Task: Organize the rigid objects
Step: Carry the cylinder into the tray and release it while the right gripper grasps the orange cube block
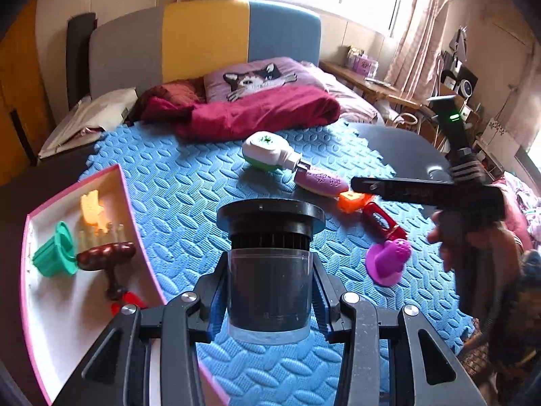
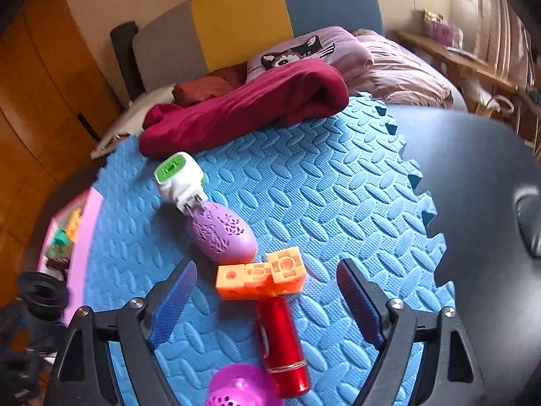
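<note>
Black canister (image 1: 270, 264), a smooth dark cylinder with a ribbed neck and flanged cap, sits clamped in the left tongs (image 1: 270, 299), lifted above the blue foam mat (image 1: 189, 182) beside the pink-rimmed tray (image 1: 84, 304). Its slick wall could slip through the pads if tilted toward the tray. The right tongs (image 2: 267, 294) gape empty over the orange block (image 2: 260, 275) and glossy red tube (image 2: 282, 341); closing now might catch both.

Left gripper (image 1: 269, 291) clamped, right gripper (image 2: 267, 299) spread wide.
Both angled downward; right one gripped by a hand (image 1: 473, 247) at its handle.
</note>
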`<action>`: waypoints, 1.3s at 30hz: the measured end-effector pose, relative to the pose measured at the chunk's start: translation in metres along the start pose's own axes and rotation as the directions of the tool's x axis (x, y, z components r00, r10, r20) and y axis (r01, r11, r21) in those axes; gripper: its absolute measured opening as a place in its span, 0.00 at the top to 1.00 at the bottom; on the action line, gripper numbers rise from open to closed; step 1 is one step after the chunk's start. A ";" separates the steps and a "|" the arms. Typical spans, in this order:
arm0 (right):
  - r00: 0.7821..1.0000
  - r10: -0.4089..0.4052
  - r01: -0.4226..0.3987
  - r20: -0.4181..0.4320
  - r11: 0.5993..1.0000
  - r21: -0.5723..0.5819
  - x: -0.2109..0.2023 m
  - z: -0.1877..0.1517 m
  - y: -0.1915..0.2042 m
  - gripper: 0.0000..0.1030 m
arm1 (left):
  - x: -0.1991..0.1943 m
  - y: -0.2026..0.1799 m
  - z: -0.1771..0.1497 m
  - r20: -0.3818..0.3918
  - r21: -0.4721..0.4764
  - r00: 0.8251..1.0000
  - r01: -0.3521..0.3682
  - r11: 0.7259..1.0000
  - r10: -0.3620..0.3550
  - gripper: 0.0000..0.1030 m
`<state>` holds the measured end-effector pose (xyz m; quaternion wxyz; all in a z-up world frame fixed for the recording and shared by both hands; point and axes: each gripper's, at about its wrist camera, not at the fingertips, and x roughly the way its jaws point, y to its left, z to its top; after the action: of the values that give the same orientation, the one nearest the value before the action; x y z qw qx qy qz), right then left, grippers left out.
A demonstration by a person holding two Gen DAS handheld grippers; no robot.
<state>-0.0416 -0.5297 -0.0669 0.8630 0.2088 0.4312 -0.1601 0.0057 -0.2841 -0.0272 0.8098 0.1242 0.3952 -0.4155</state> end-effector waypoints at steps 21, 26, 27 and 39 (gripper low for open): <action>0.994 -0.078 0.070 -0.072 0.992 -0.103 0.030 -0.006 0.015 0.41 | -0.074 0.119 -0.063 0.033 -0.334 0.991 -0.109 0.936 0.127 0.58; 0.993 -0.095 0.088 -0.066 0.991 -0.101 0.030 -0.005 0.014 0.42 | -0.072 0.151 -0.087 -0.012 -0.439 0.988 -0.141 0.887 0.151 0.58; 0.993 -0.100 0.093 -0.064 0.990 -0.107 0.030 -0.005 0.016 0.42 | -0.070 0.155 -0.090 -0.021 -0.463 0.990 -0.136 0.876 0.142 0.58; 0.991 -0.123 0.114 -0.056 0.984 -0.136 0.030 -0.007 0.020 0.42 | -0.026 0.180 -0.068 -0.062 -0.516 0.986 -0.163 0.841 0.153 0.58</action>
<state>-0.0199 -0.5120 -0.0906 0.8496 0.1299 0.4801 -0.1753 0.0997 -0.1210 -0.0754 0.8410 -0.0632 0.4883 -0.2242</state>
